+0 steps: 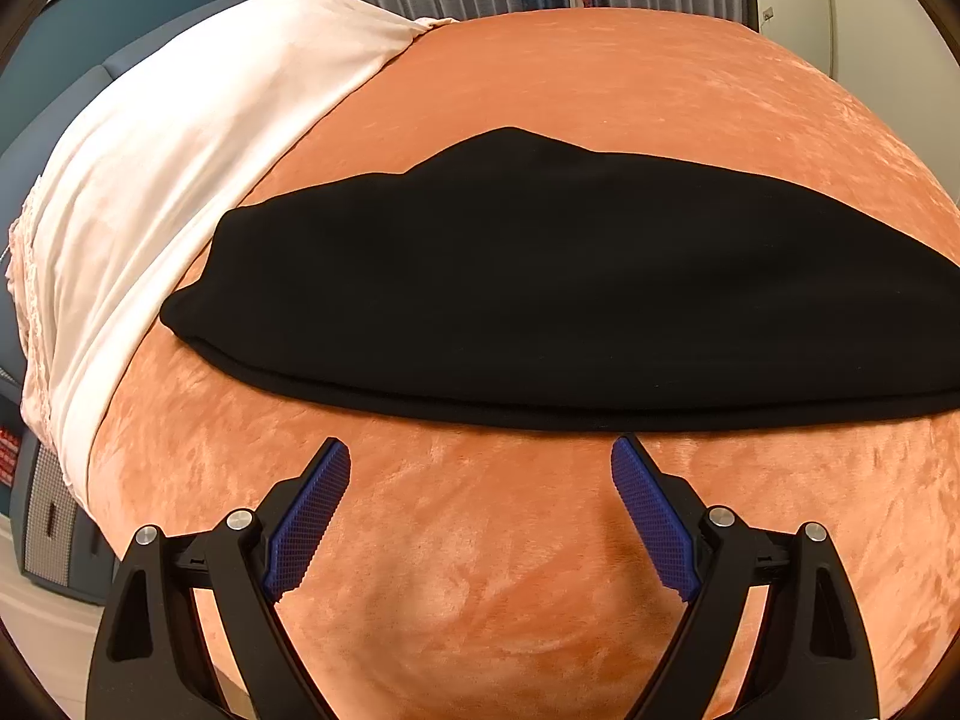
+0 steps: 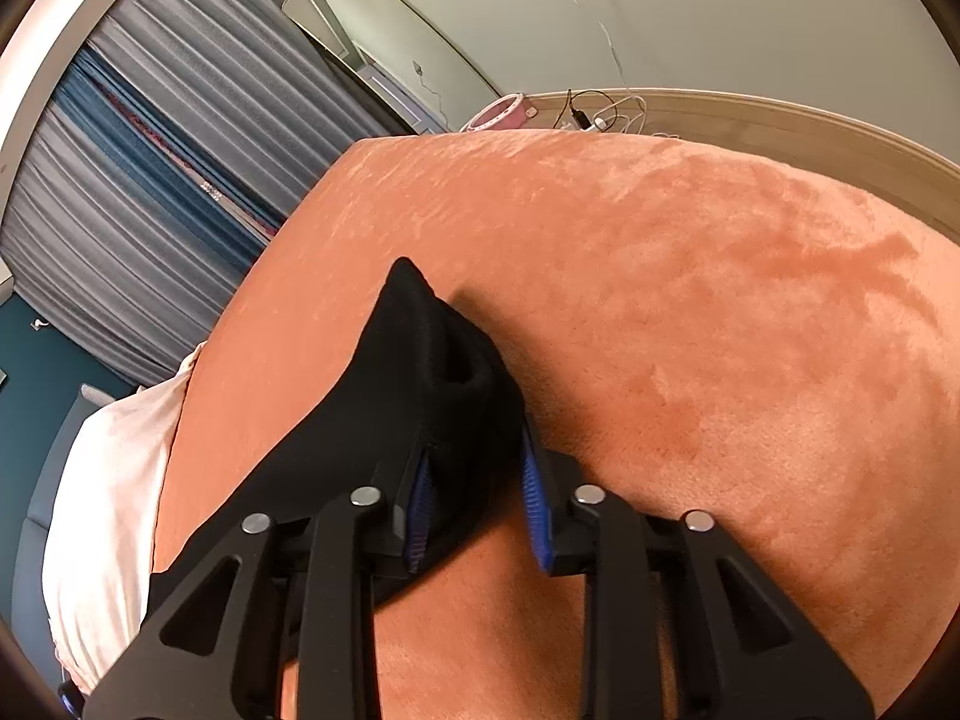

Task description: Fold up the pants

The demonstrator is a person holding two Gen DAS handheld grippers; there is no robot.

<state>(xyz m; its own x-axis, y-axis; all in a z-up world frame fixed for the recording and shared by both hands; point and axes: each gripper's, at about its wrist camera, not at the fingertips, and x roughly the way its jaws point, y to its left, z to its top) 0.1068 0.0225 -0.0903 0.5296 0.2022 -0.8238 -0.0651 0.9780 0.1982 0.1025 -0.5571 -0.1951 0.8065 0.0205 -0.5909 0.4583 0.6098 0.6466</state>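
The black pants (image 1: 540,288) lie flat and doubled over on the orange plush bed cover (image 1: 480,570), stretching from centre left to the right edge of the left wrist view. My left gripper (image 1: 480,468) is open and empty, just short of the pants' near folded edge. In the right wrist view, my right gripper (image 2: 477,456) is shut on a bunched end of the pants (image 2: 432,372), which rises to a peak above the fingers over the bed cover (image 2: 690,330).
A pale pink sheet (image 1: 168,180) covers the bed's left side. Grey and blue curtains (image 2: 150,180) hang beyond the bed. A wooden bed frame (image 2: 780,126) with cables and a pink round object (image 2: 498,111) runs along the far right wall.
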